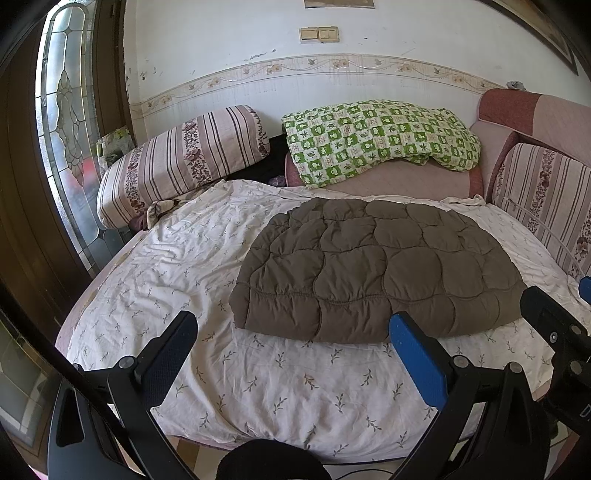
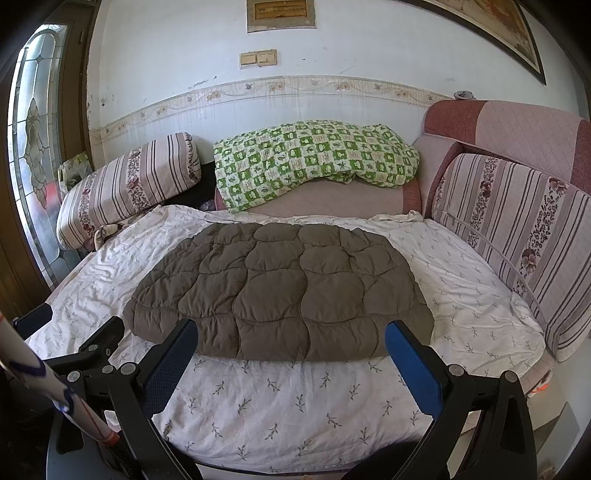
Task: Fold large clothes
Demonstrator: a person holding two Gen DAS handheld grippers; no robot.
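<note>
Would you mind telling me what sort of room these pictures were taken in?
Most likely a bedroom at home. A bed with a leaf-print sheet fills the view, striped bolster pillows lie along its edges, and a green checked quilt is bundled against the wall, behind the brown padded jacket.

no text, label or number can be read with any certainty. at about 4 o'clock in the left wrist view, a white mark like a "d" stands on the black body of the right gripper [image 1: 576,384], cut off by the frame edge. the framed sheet on the wall [image 2: 280,14] at 12 o'clock in the right wrist view carries lines of print too blurred to read.
</note>
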